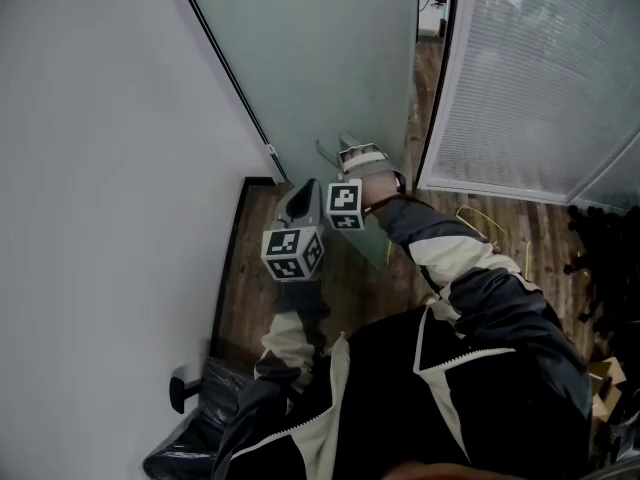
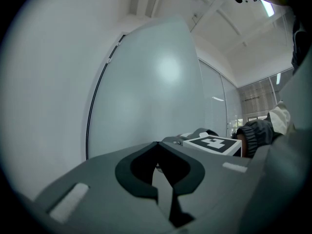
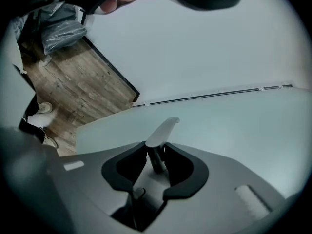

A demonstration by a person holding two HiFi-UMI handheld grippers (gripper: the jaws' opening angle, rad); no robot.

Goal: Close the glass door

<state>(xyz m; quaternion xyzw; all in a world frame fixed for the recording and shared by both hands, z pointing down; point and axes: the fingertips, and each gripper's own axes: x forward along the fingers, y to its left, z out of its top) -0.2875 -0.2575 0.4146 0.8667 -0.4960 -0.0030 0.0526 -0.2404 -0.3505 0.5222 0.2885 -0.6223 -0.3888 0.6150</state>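
The frosted glass door [image 1: 310,58] stands ahead of me, its hinged edge running along the white wall. My right gripper [image 1: 346,150] reaches to it at mid-height. In the right gripper view its jaws [image 3: 157,150] are shut on the stem of the silver lever door handle [image 3: 163,128], whose blade sticks out past the fingertips over the glass [image 3: 234,126]. My left gripper [image 1: 302,192] hovers just left of the right one, apart from the door. In the left gripper view its jaws [image 2: 157,145] are shut with nothing between them, facing the glass [image 2: 156,82].
A white wall [image 1: 100,168] with a black skirting board [image 1: 228,258] fills the left. The door's free edge leaves a gap to a dark frame [image 1: 436,78], beyond which is a panel with blinds [image 1: 540,78]. A black bag [image 1: 205,423] lies on the wooden floor [image 1: 350,288].
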